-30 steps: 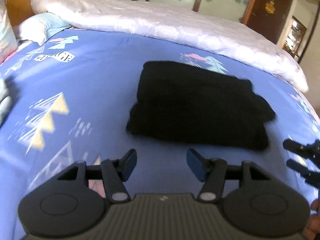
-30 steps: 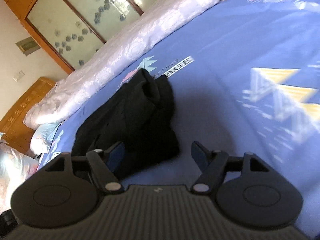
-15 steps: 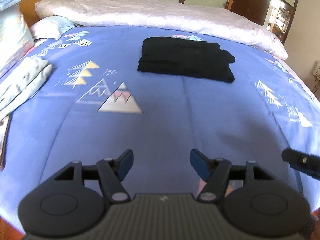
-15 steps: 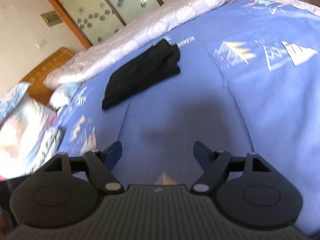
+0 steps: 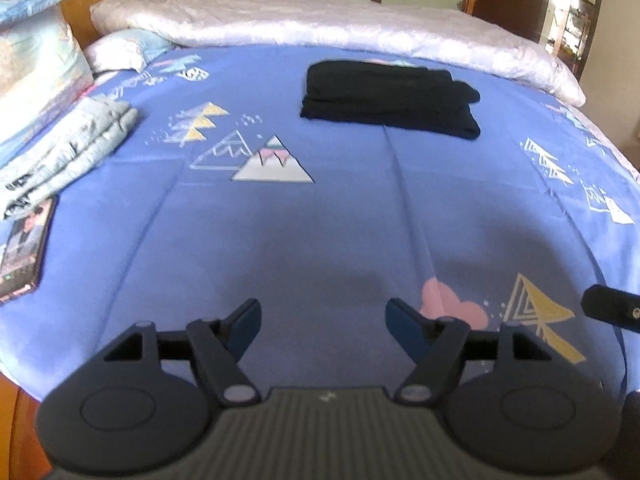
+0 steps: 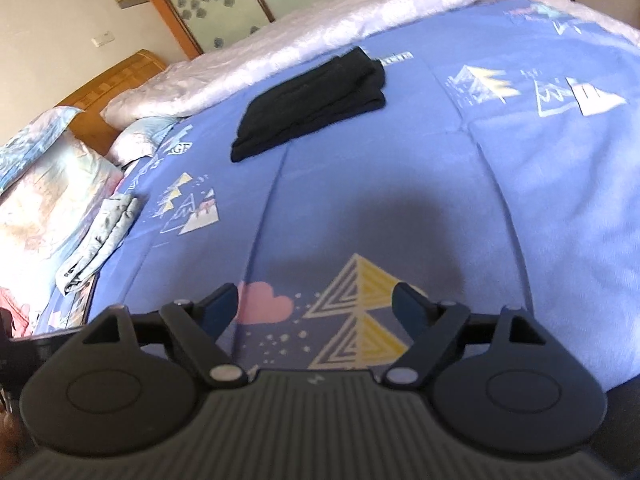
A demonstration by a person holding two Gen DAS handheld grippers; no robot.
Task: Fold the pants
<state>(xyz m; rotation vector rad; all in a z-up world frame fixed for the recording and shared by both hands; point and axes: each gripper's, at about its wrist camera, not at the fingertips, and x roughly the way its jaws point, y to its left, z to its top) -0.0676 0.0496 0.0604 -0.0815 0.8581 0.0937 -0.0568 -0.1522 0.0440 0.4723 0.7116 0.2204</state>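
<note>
We hold both grippers low over the near part of the bed [image 5: 320, 240], well apart from the pants [image 5: 390, 98]. The pants lie folded into a compact black stack on the blue patterned sheet, just in front of the white quilt [image 5: 340, 26]. Our left gripper [image 5: 322, 326] has its jaws spread with nothing between them; our right gripper [image 6: 316, 306] is the same. A folded pale cloth [image 5: 64, 148] and a phone [image 5: 22, 250] lie by the pillows at the left.
</note>
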